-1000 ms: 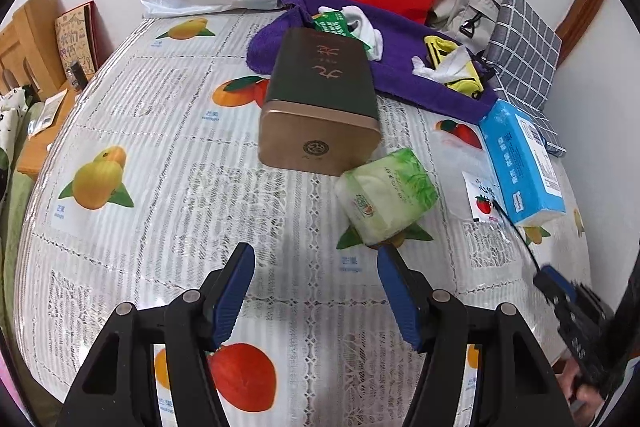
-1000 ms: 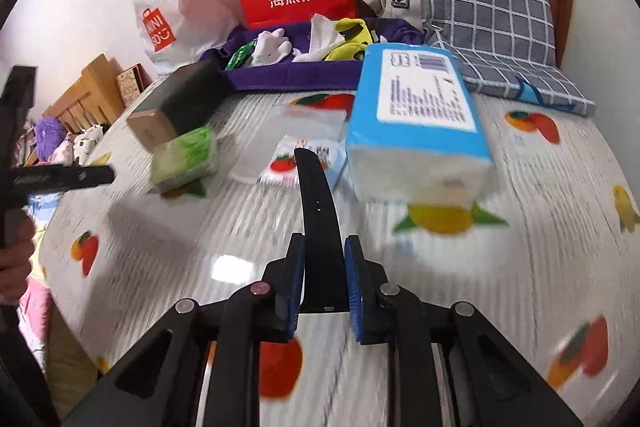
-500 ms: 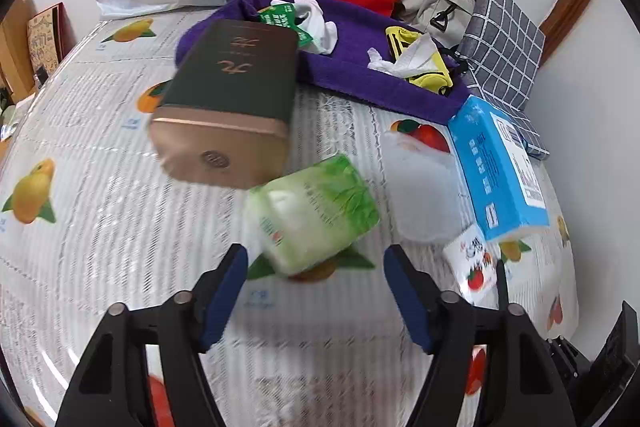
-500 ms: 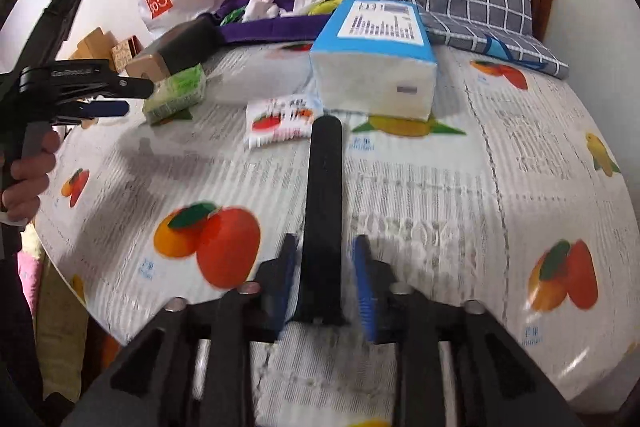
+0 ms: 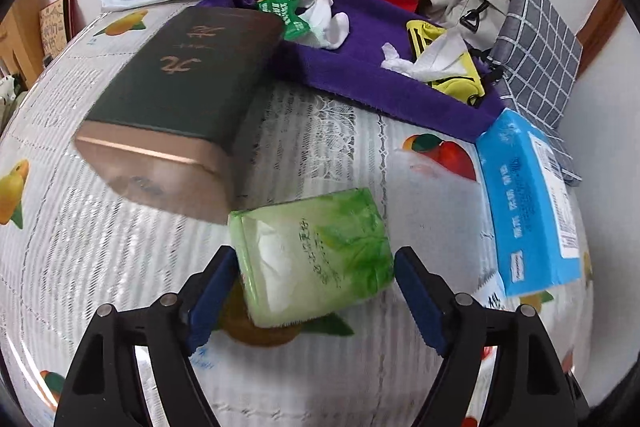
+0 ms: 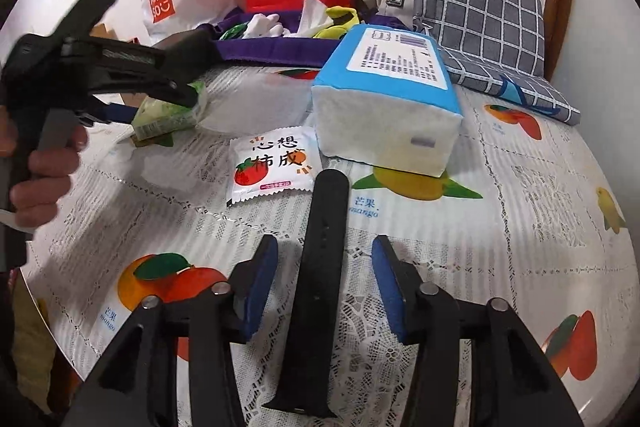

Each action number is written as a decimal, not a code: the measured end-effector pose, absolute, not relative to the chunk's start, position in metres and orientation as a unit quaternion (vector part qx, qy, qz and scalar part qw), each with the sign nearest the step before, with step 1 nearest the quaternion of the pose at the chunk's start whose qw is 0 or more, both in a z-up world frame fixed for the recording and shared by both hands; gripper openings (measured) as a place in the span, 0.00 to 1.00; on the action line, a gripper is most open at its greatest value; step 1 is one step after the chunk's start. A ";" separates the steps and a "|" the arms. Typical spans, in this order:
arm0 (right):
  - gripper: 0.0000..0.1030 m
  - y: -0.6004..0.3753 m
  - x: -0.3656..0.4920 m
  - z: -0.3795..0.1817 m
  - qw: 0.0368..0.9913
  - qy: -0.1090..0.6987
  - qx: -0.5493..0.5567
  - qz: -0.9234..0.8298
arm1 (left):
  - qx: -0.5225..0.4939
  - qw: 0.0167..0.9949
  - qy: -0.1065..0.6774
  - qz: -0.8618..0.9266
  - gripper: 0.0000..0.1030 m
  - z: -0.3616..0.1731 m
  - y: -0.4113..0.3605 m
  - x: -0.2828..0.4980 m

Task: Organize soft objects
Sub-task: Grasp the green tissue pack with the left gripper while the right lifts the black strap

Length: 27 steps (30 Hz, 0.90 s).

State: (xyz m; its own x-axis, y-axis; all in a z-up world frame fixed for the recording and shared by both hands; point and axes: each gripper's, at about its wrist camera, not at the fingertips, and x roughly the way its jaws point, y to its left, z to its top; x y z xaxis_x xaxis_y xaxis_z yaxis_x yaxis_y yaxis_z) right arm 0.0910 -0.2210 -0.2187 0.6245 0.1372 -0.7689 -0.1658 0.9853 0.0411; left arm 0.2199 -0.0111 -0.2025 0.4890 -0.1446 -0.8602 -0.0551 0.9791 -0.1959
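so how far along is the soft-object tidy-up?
Done: socks and tissue already lie on the purple cloth. In hand: left hand-held gripper opening around the green tissue pack, not gripping. Left: black strap, blue tissue pack, sachet.

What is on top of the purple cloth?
On the purple cloth lie a white glove, a green packet and a yellow thing with white tissue. Anything beneath them is hidden.

Green tissue pack (image 5: 314,255): glossy plastic film. Strap (image 6: 320,267): matt black rubber. Tablecloth (image 6: 520,227): glossy lace-print plastic.
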 end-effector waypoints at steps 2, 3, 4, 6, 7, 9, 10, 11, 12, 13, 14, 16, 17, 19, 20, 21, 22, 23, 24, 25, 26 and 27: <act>0.38 -0.224 0.090 -0.219 0.902 0.423 -0.013 0.084 | -0.081 0.862 0.500 -0.013 0.81 -0.204 -0.018 0.223; 0.36 -0.224 0.090 -0.219 0.902 0.423 -0.013 0.083 | -0.069 0.865 0.497 -0.007 0.81 -0.205 -0.022 0.225; 0.35 -0.224 0.090 -0.218 0.903 0.422 -0.014 0.083 | -0.062 0.866 0.495 -0.003 0.81 -0.205 -0.023 0.225; 0.33 -0.224 0.090 -0.218 0.903 0.422 -0.016 0.082 | -0.036 0.870 0.491 0.003 0.80 -0.207 -0.029 0.226; 0.31 -0.225 0.090 -0.218 0.903 0.422 -0.016 0.080 | -0.031 0.872 0.489 0.003 0.79 -0.207 -0.030 0.225; 0.25 -0.226 0.090 -0.218 0.903 0.422 -0.016 0.077 | -0.029 0.874 0.486 0.001 0.73 -0.205 -0.027 0.222; 0.23 -0.228 0.091 -0.218 0.902 0.424 -0.014 0.077 | -0.033 0.873 0.486 -0.005 0.71 -0.204 -0.024 0.221; 0.23 -0.231 0.091 -0.217 0.900 0.428 -0.007 0.080 | -0.038 0.872 0.488 -0.011 0.71 -0.203 -0.021 0.219; 0.22 -0.233 0.091 -0.217 0.899 0.430 -0.001 0.081 | -0.043 0.869 0.493 -0.017 0.70 -0.202 -0.016 0.216; 0.22 -0.236 0.090 -0.216 0.898 0.432 0.007 0.082 | -0.045 0.867 0.495 -0.019 0.70 -0.201 -0.014 0.213; 0.22 -0.237 0.089 -0.216 0.897 0.433 0.011 0.082 | -0.048 0.866 0.498 -0.023 0.70 -0.200 -0.011 0.210; 0.21 -0.240 0.088 -0.215 0.896 0.436 0.022 0.081 | -0.050 0.862 0.503 -0.028 0.70 -0.200 -0.006 0.201; 0.21 -0.241 0.087 -0.215 0.895 0.437 0.028 0.082 | -0.049 0.861 0.505 -0.029 0.70 -0.200 -0.003 0.196; 0.21 -0.244 0.086 -0.214 0.893 0.440 0.042 0.084 | -0.049 0.861 0.506 -0.032 0.70 -0.199 0.001 0.187; 0.20 -0.246 0.086 -0.213 0.892 0.441 0.049 0.085 | -0.050 0.860 0.506 -0.035 0.70 -0.198 0.003 0.183; 0.20 -0.247 0.085 -0.211 0.891 0.442 0.055 0.085 | -0.051 0.860 0.507 -0.037 0.70 -0.197 0.006 0.178; 0.20 -0.247 0.083 -0.208 0.892 0.441 0.059 0.086 | -0.052 0.860 0.507 -0.038 0.70 -0.196 0.008 0.174; 0.20 -0.247 0.082 -0.206 0.892 0.439 0.059 0.085 | -0.053 0.860 0.505 -0.039 0.70 -0.195 0.010 0.171; 0.20 -0.247 0.081 -0.203 0.893 0.438 0.059 0.085 | -0.055 0.862 0.503 -0.041 0.70 -0.193 0.012 0.167; 0.20 -0.246 0.080 -0.200 0.894 0.436 0.057 0.083 | -0.057 0.863 0.501 -0.043 0.70 -0.191 0.014 0.165; 0.20 -0.245 0.079 -0.196 0.895 0.434 0.056 0.082 | -0.061 0.863 0.499 -0.047 0.70 -0.188 0.017 0.161; 0.20 -0.244 0.078 -0.193 0.897 0.432 0.056 0.081 | -0.065 0.864 0.497 -0.050 0.70 -0.186 0.019 0.159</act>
State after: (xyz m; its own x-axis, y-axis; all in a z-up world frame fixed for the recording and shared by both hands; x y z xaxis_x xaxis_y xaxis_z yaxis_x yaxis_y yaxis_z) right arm 0.0784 -0.2444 -0.1930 0.6138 0.1946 -0.7651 -0.0976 0.9804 0.1710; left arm 0.1594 0.0188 -0.1859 0.5007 -0.1505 -0.8524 0.0217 0.9866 -0.1615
